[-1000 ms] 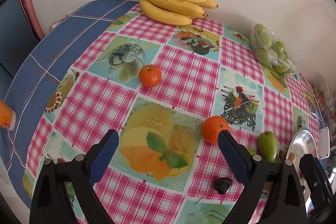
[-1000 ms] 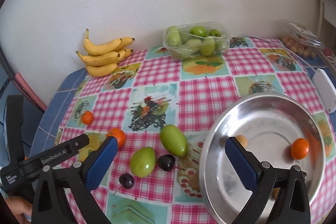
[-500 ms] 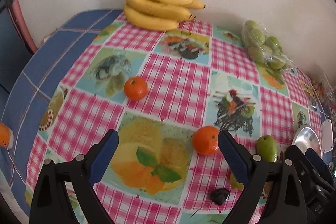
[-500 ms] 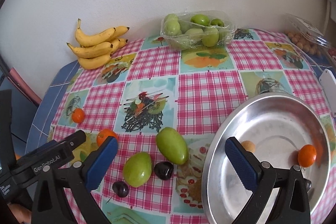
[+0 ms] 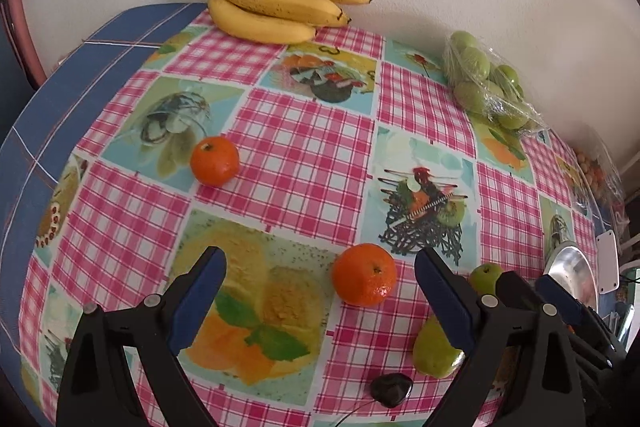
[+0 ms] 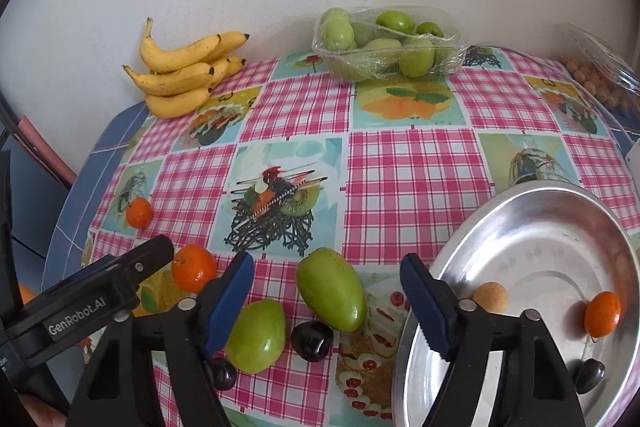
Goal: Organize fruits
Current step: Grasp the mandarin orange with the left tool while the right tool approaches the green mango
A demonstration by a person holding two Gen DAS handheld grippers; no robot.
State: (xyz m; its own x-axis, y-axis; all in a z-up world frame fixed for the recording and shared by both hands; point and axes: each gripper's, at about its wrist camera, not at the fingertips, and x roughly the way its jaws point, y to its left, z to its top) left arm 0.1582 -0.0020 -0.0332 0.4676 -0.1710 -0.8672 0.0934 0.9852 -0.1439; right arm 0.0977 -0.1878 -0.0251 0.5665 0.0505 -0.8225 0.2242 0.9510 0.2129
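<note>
— What fruit is loose on the tabletop (image 6: 416,163)?

— Two mandarins: one (image 5: 214,160) out on its own, the other (image 5: 364,279) nearer the green fruit. A long green fruit (image 6: 331,288) lies tilted, a rounder green one (image 6: 256,335) just beside it, a dark cherry (image 6: 311,340) between them and a second cherry (image 6: 222,373) by the rounder one.

— And against the wall?

— A bunch of yellow bananas (image 6: 182,71) and a wrapped clear tray of green fruit (image 6: 386,45).

— Anything in the metal bowl (image 6: 520,219)?

— A small orange fruit (image 6: 602,313), a pale tan ball (image 6: 490,296) and a dark cherry (image 6: 588,375), well apart.
</note>
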